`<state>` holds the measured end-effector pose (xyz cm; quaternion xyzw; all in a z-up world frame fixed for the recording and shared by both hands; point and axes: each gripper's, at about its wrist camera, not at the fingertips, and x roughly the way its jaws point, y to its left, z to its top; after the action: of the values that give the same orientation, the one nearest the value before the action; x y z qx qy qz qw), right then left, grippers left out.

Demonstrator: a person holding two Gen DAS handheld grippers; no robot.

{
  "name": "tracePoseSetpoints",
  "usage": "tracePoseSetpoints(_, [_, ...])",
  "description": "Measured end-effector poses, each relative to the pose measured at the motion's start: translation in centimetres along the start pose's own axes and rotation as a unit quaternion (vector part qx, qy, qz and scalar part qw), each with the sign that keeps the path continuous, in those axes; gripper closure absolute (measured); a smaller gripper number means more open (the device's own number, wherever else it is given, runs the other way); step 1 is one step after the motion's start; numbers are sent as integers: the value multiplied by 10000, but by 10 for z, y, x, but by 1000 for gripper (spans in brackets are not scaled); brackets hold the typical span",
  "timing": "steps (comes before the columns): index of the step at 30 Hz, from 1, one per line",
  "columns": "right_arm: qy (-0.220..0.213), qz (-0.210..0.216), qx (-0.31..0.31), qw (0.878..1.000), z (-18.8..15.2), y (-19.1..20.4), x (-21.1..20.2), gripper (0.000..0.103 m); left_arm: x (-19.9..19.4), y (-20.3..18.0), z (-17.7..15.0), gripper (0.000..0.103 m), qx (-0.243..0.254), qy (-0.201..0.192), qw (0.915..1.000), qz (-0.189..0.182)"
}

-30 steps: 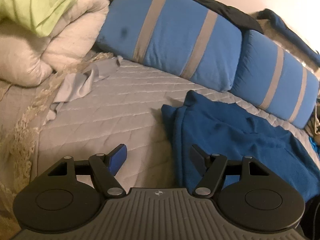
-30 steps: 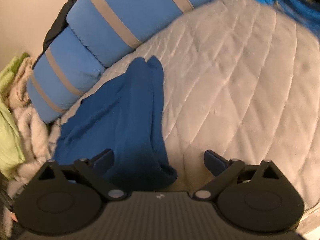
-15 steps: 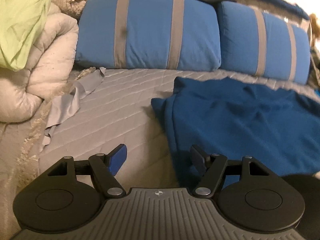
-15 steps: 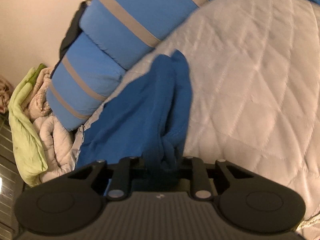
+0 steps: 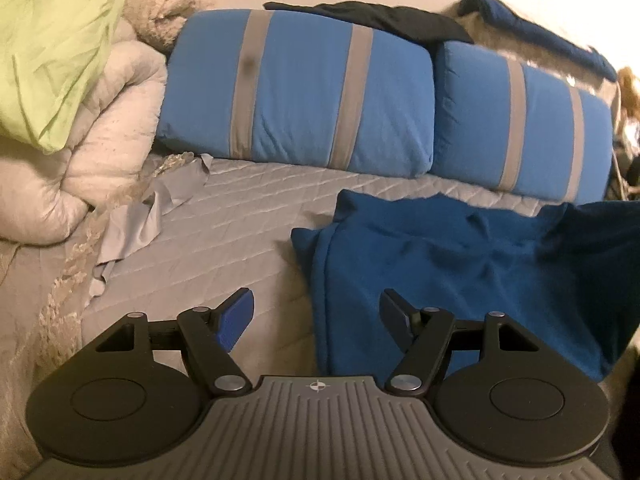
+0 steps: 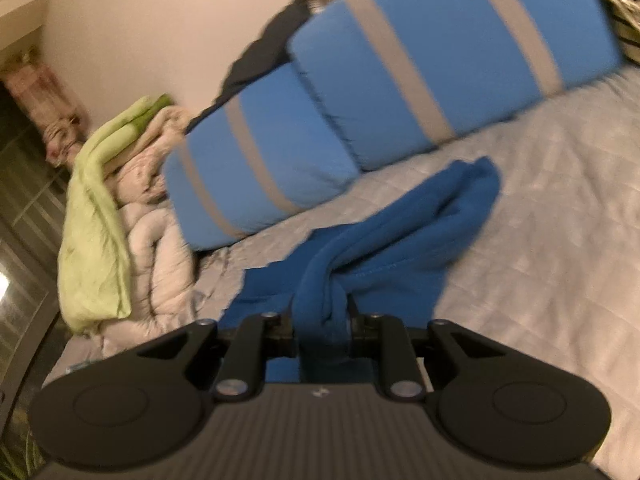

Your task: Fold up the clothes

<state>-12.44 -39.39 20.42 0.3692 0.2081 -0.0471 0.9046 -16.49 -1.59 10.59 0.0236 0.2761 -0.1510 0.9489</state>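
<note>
Garment [image 5: 460,264] on quilted bed [image 5: 240,232], right of centre in left wrist view, one end bunched between right gripper [image 6: 322,320] fingers. Left gripper [image 5: 316,316] straddles garment's near-left edge, jaws apart. Two pillows [image 5: 300,96] side by side behind garment, along wall. Dark cloth [image 5: 384,20] on top of pillows. Comforter pile [image 5: 92,152] left of pillows, crumpled sheet [image 5: 52,40] on top.

The blue garment [image 5: 460,264] is soft, matt cloth with a fleecy nap. It lies on a pale bedcover [image 5: 224,224] of quilted, faintly sheened fabric. The striped pillows [image 5: 304,92] look like smooth cotton — blurred in the right wrist view, so perhaps. The left gripper [image 5: 316,314] is matt black plastic, with metal pivot pins and a ribbed grey housing.
</note>
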Motion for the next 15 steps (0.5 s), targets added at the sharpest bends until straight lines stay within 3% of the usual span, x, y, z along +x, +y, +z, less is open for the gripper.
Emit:
tracePoseSetpoints(10, [386,790,-915,9919,-1,119,95,84,-20,32,5,34,-1018,-91,9947,148])
tracePoseSetpoints(15, [1065,1221,-1550,9745,-40,199,168,84,-34,52,5,34,-1277,-144,9909,393])
